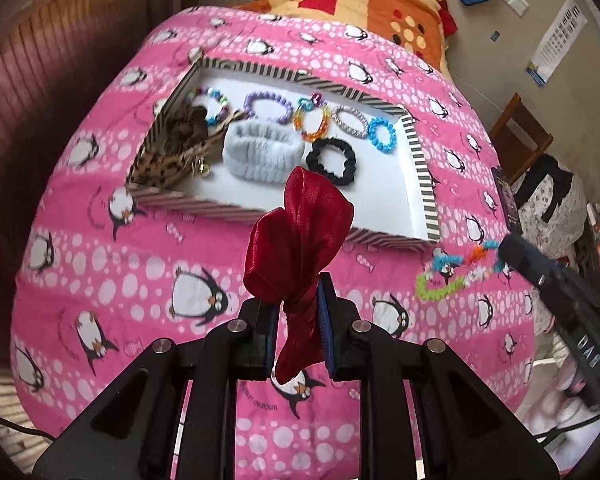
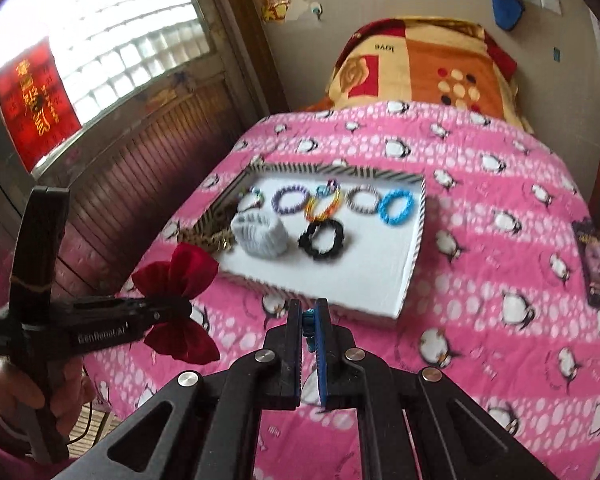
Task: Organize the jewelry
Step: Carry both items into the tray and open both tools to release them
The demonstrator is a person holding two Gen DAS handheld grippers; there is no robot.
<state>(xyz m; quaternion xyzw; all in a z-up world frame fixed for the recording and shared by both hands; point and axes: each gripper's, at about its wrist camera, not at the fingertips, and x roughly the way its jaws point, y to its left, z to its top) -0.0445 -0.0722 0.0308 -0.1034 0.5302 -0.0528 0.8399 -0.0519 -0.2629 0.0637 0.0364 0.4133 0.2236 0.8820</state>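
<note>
Pink penguin quilt (image 1: 148,280) covers the bed beyond your jaws: left clamps the red bow (image 1: 296,232), right pinches the bead strand (image 2: 309,322).

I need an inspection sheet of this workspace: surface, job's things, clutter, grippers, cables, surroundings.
Surface: pink penguin quilt on a bed.
Job's things: striped tray holding bracelets, black scrunchie, grey band; red bow; multicolour bracelet.
Clutter: leopard-print fabric in the tray corner; dark booklet on the quilt.
Grippers: left gripper shut on the red bow; right gripper shut on the multicolour bracelet.
Cables: one cable below the person's hand.
Surroundings: window, folded blanket, wooden chair.
</note>
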